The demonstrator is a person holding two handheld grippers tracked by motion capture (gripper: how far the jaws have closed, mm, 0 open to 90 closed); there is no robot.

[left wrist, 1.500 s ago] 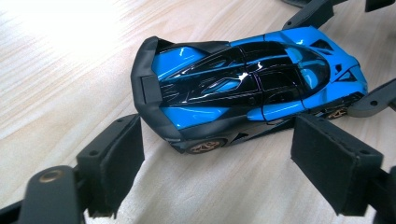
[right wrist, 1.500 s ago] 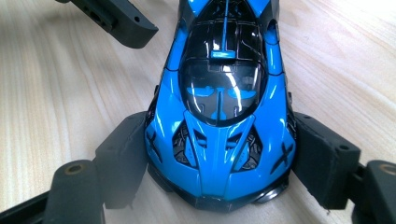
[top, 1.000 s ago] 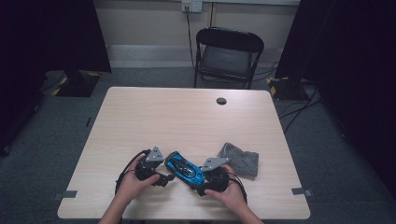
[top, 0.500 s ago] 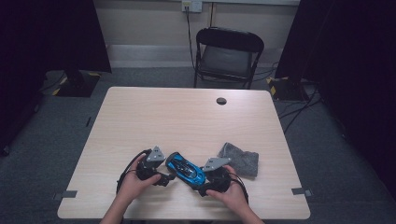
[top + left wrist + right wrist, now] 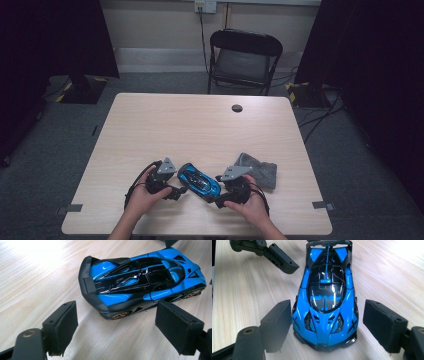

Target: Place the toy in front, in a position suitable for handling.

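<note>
High view: glossy blue-and-black toy sports car lying near the front edge of the pale wooden tabletop, between left gripper and right gripper; crumpled grey cloth just beyond the right hand.

Left gripper view: jaws spread apart, released, the car's tail just ahead of them, untouched.

Right gripper view: jaws wide, nose of the car between the pads with gaps on both sides, not clamped.
</note>
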